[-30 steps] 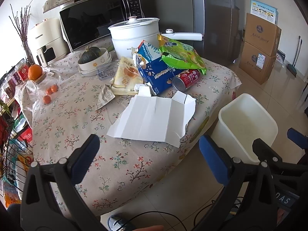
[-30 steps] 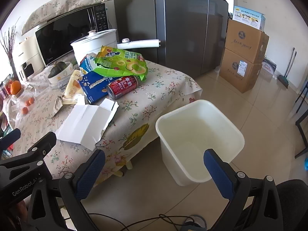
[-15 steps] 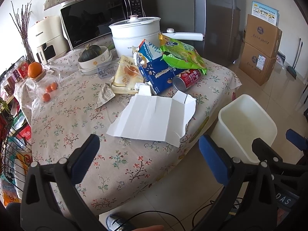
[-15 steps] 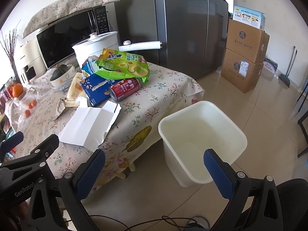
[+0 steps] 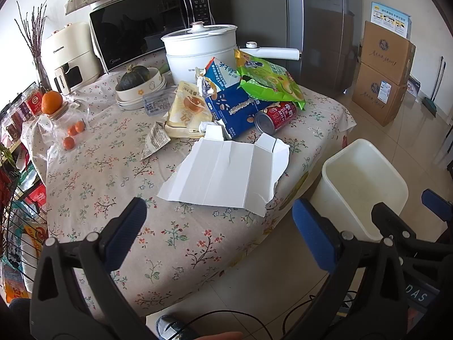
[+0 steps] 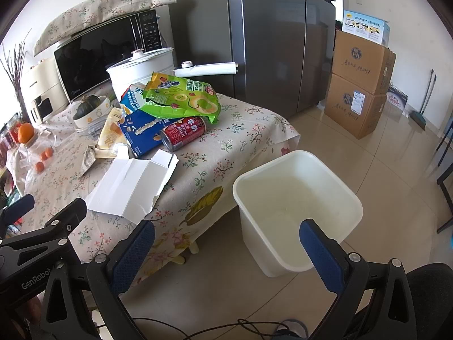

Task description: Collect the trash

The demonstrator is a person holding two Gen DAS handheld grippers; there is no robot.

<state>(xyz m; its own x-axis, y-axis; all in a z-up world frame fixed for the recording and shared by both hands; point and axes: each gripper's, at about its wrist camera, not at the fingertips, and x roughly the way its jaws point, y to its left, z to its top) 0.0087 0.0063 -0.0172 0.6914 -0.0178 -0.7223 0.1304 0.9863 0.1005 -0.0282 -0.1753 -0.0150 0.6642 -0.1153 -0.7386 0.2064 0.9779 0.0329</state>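
Note:
Trash lies on a floral-cloth table (image 5: pixel 113 175): a flattened white carton (image 5: pixel 226 175) (image 6: pixel 133 184), a red milk can (image 5: pixel 276 116) (image 6: pixel 182 134) on its side, a blue carton (image 5: pixel 237 107) (image 6: pixel 141 130), a green snack bag (image 5: pixel 266 79) (image 6: pixel 181 99), a yellow wrapper (image 5: pixel 187 110) and a small torn packet (image 5: pixel 155 140). An empty white bin (image 5: pixel 362 181) (image 6: pixel 297 204) stands on the floor right of the table. My left gripper (image 5: pixel 218 223) is open and empty, short of the white carton. My right gripper (image 6: pixel 226 243) is open and empty above the bin's near side.
At the table's back stand a white pot (image 5: pixel 201 48), a microwave (image 5: pixel 150 31), a bowl with a squash (image 5: pixel 138 79) and a jar with oranges (image 5: pixel 56 113). A fridge (image 6: pixel 277 36) and cardboard boxes (image 6: pixel 359 85) stand behind. A wire rack (image 5: pixel 17 198) is left of the table.
Both grippers have drifted slightly forward toward the table and bin. Both stay open and empty. Nothing on the table has moved.

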